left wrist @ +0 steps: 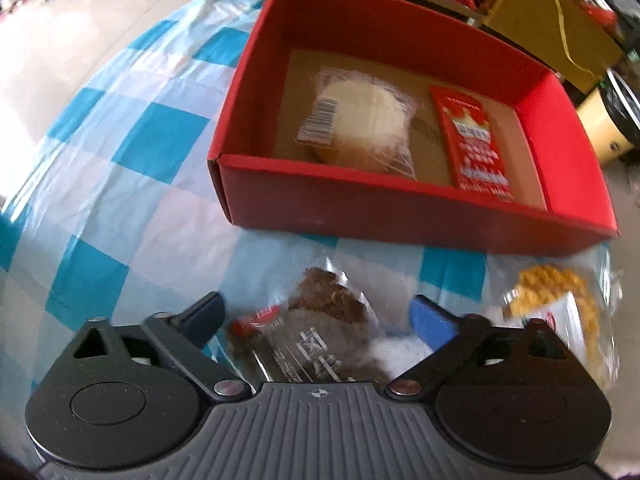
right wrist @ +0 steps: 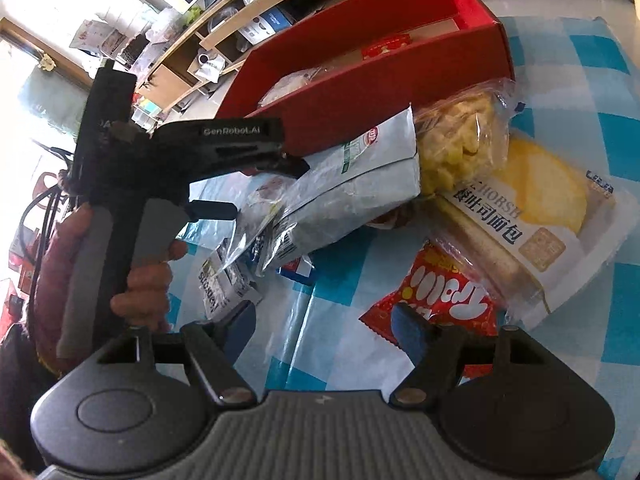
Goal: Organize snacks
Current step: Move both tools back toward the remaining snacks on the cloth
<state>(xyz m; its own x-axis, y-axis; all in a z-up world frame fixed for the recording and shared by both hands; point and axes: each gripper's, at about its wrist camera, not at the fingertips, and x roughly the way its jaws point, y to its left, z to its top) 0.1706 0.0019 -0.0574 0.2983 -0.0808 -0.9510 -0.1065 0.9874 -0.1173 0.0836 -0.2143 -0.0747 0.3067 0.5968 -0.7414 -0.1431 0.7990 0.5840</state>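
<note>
**Snack sorting, brown cake is next**

I'm holding my left fingers spread wide over the brown cake packet, nothing pinched yet, since it's the nearest loose snack. My right fingers are hanging partly spread and empty above the red snack bag. Past them the bread pack and yellow twists are waiting on the blue-checked worktop. Further back the red box is already keeping a pale bun and red sachet. Cluttered shelves behind.

"GenRobot.AI" on the left gripper, "HORSE" and "吐司面包" on the toast bread pack
</note>
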